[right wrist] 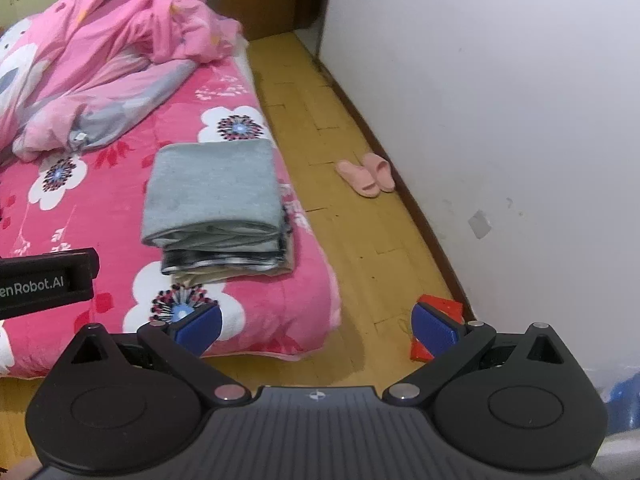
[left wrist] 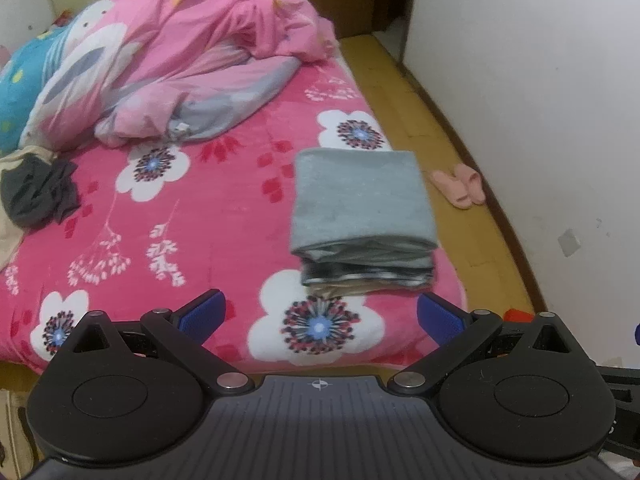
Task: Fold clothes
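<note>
Stack [left wrist: 362, 220]: folded, ahead of left gripper [left wrist: 320, 314], long axis running away.
Right gripper [right wrist: 316, 324]: stack ahead-left.
Jaws: both spread, empty.
Dark clothes [left wrist: 38, 194]: unfolded, far left; left gripper nearer.

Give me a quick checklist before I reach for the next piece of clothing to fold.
1. Left gripper open and empty: ok.
2. Right gripper open and empty: ok.
3. Folded stack sits flat on the bed, grey piece on top: ok, though close to the bed's edge.
4. Next item available: ok, a dark crumpled garment lies at the far left.
5. Open bed space for folding between garment and stack: ok.
6. Whether more clothes lie under the pink quilt: cannot tell.
</note>
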Available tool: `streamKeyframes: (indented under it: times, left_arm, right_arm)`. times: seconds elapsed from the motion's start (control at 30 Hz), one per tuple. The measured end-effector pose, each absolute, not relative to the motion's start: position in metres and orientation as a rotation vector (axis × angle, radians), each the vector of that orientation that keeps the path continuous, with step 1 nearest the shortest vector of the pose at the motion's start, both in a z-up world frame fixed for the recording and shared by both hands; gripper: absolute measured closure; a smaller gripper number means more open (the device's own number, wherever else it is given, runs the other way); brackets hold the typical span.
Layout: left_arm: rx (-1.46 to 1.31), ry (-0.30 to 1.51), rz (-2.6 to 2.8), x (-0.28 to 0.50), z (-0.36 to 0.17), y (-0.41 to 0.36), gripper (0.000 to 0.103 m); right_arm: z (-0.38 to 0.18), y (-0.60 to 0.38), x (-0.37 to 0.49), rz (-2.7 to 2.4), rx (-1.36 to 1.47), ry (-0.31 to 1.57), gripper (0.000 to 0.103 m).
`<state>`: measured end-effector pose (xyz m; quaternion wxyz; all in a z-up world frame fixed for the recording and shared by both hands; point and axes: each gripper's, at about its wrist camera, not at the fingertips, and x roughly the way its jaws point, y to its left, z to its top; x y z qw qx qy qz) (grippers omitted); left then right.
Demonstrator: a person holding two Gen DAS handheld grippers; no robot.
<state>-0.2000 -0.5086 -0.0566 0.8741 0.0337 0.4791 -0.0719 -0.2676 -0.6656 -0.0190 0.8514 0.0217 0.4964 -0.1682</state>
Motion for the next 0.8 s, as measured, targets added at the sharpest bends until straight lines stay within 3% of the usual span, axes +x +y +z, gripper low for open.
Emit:
streamKeyframes:
  times: [0.8]
  left_arm:
    - [0.086,1.006,-0.144,-0.196,-0.059,-0.521,0.000]
  right_arm:
    - [-0.022,-0.673,-0.265,-0.357,0.066,1.056,0.000]
